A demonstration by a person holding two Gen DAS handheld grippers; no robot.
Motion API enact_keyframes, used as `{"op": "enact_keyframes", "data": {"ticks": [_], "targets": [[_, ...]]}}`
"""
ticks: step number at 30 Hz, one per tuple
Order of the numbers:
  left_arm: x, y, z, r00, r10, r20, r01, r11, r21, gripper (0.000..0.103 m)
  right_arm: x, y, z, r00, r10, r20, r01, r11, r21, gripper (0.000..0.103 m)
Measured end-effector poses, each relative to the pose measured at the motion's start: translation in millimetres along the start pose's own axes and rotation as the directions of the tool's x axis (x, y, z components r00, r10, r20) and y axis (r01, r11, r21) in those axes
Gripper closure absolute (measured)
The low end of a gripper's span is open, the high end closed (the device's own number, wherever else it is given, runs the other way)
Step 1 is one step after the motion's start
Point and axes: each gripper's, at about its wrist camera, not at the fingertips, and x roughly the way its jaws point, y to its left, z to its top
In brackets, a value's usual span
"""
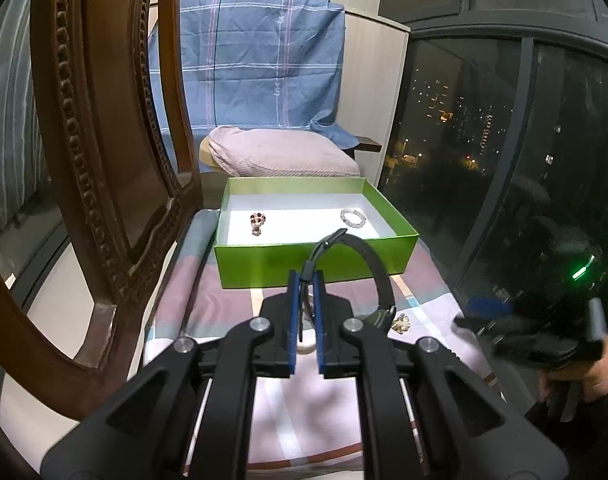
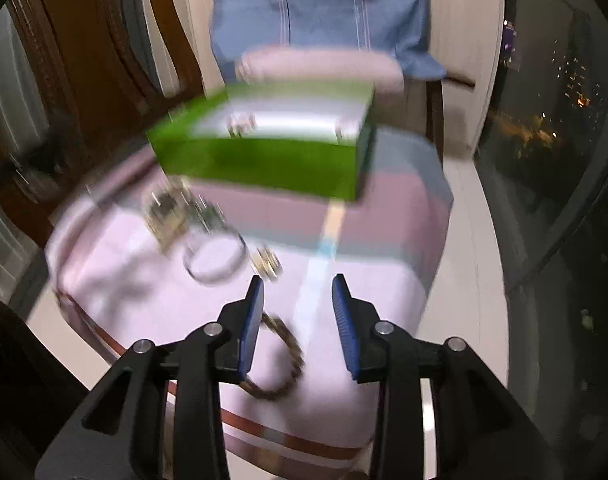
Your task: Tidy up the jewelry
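My left tool (image 1: 307,280) clenches a black watch strap (image 1: 377,268); the green box (image 1: 315,258) lies straight ahead, beyond its tips. My right tool (image 2: 298,292) is released, a braided bracelet (image 2: 282,356) beneath it.

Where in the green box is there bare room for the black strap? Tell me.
Inside the green box, the white floor is bare between the dark bead bracelet and the white bead bracelet. The cloth in front is crowded with loose jewelry.
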Motion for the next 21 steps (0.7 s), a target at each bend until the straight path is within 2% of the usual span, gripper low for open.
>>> {"op": "enact_keyframes", "data": {"ticks": [5, 8, 9, 12, 15, 17, 21], "targets": [[1, -3, -1, 1.0, -0.006, 0.002, 0.006, 1.0, 0.013, 0.096, 31, 5, -15, 0.992, 0.008, -0.124, -0.015, 0.998, -0.053, 0.068], [3, -2, -2, 1.0, -0.007, -0.004, 0.007, 1.0, 0.011, 0.096, 32, 12, -17, 0.994, 0.014, -0.108, -0.023, 0.996, -0.086, 0.069], [4, -1, -2, 1.0, -0.005, -0.008, 0.005, 1.0, 0.012, 0.096, 31, 13, -18, 0.994, 0.014, -0.11, -0.024, 0.996, -0.09, 0.072], [4, -1, -2, 1.0, -0.005, -0.011, 0.005, 1.0, 0.013, 0.096, 30, 23, -19, 0.993, 0.023, -0.118, -0.039, 0.99, -0.133, 0.095], [6, 1, -2, 1.0, 0.0, -0.011, 0.0, 1.0, 0.01, 0.096, 32, 29, -18, 0.993, -0.006, -0.118, -0.012, 0.989, -0.15, 0.096], [5, 0, -1, 1.0, -0.002, -0.009, 0.002, 1.0, 0.008, 0.096, 26, 27, -14, 0.996, -0.015, -0.083, 0.004, 0.992, -0.127, 0.096], [3, -2, -2, 1.0, -0.003, -0.005, 0.003, 1.0, 0.015, 0.096, -5, 20, 1, 0.998, 0.031, 0.048, -0.029, 0.998, -0.054, 0.096]]}}
